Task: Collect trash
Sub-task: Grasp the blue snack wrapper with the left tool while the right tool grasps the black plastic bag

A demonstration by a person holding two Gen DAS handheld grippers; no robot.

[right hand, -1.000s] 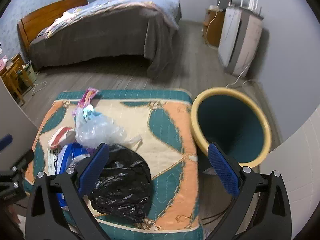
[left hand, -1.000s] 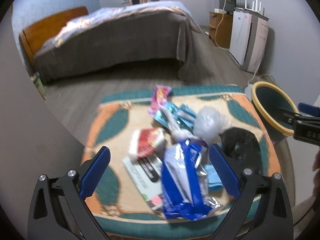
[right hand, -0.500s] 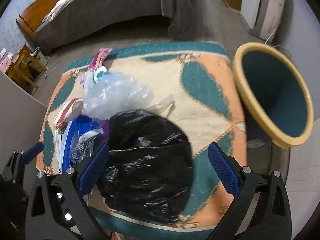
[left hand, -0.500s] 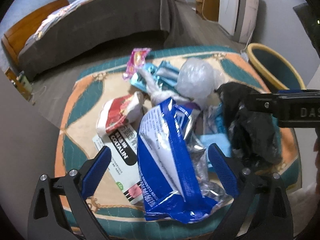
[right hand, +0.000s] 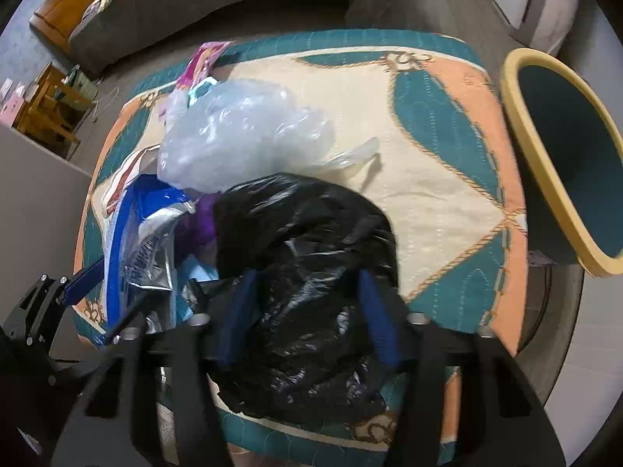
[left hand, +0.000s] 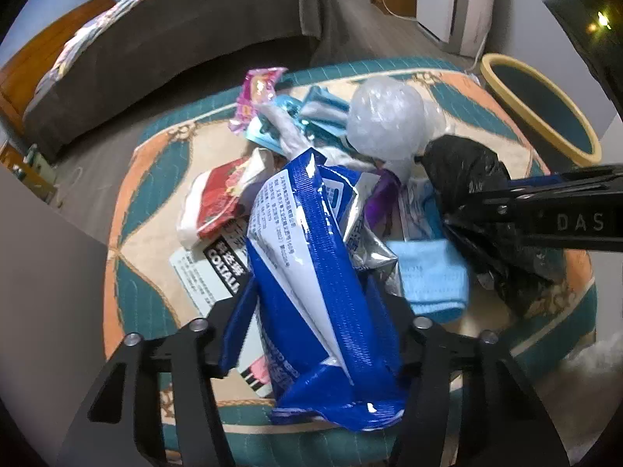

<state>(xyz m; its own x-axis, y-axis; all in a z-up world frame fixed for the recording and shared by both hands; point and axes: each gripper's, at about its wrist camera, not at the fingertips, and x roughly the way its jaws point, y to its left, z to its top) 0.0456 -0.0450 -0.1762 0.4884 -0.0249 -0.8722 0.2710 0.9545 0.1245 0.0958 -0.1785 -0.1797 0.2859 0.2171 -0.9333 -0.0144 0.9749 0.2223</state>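
Two grips are closing at once over the patterned surface (right hand: 436, 124), so treat each as a soft, crushable bundle. Largest near you, the yellow-rimmed bin (right hand: 518, 148) stands just beside the surface's right edge, mouth up and empty as far as you can see. Next, the black plastic bag (right hand: 307, 257) lies crumpled near the front edge; your right gripper (right hand: 307, 311) has just been closing, and its fingers (right hand: 375, 311) now pinch the bag's bulk from both sides. Squeeze until the loose film gathers, or it may slip out on the lift. Beside it, the blue-and-white snack packet (left hand: 311, 272) lies with its long axis running away from you, the torn top pointing toward the bed (left hand: 187, 31); your left gripper (left hand: 319, 334) has likewise just been closing, and its fingers (left hand: 241, 323) clamp the packet's near end across its width. Lift it straight up so the far end peels off the clear bag (left hand: 385, 120) and the smaller wrappers (left hand: 257, 93) without dragging them along.
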